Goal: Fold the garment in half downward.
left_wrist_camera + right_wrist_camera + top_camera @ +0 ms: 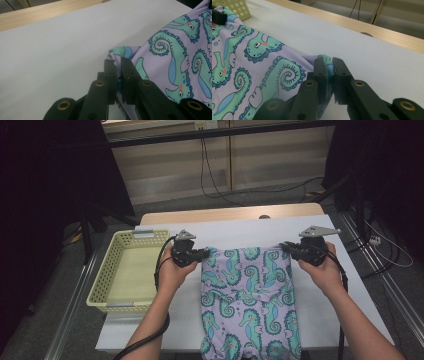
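A lilac cloth (248, 295) printed with green seahorses lies spread on the white table (240, 232), its near end hanging over the front edge. My left gripper (206, 252) is shut on the cloth's far left corner (117, 53). My right gripper (287, 246) is shut on the far right corner (325, 60). In each gripper view the black jaws pinch a fold of the cloth (175, 57) (262, 62) just above the tabletop. The left gripper's tip (217, 15) shows at the far left of the right gripper view.
A pale yellow perforated basket (111, 265), empty, stands at the table's left edge, close to my left hand; its corner (234, 8) shows in the right gripper view. A wooden strip (230, 214) runs along the far side. Cables (215, 185) lie on the floor beyond.
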Available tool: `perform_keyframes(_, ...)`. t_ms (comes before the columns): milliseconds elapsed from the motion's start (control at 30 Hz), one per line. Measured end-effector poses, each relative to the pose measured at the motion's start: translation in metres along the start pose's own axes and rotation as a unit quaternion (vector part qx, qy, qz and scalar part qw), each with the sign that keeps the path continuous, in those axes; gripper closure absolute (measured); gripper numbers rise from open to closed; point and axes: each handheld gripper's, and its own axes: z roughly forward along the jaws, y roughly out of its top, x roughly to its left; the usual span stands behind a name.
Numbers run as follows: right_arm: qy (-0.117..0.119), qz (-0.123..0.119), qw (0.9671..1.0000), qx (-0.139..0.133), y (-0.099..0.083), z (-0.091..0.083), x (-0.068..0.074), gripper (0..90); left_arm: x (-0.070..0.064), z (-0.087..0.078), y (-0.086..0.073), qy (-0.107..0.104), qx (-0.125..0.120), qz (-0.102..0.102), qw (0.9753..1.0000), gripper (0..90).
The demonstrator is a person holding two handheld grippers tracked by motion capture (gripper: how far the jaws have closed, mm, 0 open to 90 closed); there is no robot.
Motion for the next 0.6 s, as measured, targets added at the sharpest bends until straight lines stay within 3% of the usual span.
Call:
perform_keyframes(400,-0.005,0.007,1.0000,0.005,-0.003,0.012,-0.003,82.8,0.007,0.008,0.004,0.007,0.006,-0.004,0.9999,84.7)
perform_keyframes(600,-0.016,0.012,0.9998,0.009,-0.003,0.026,-0.011,82.8,0.012,0.018,0.009,0.012,0.003,-0.010,0.9999,84.8)
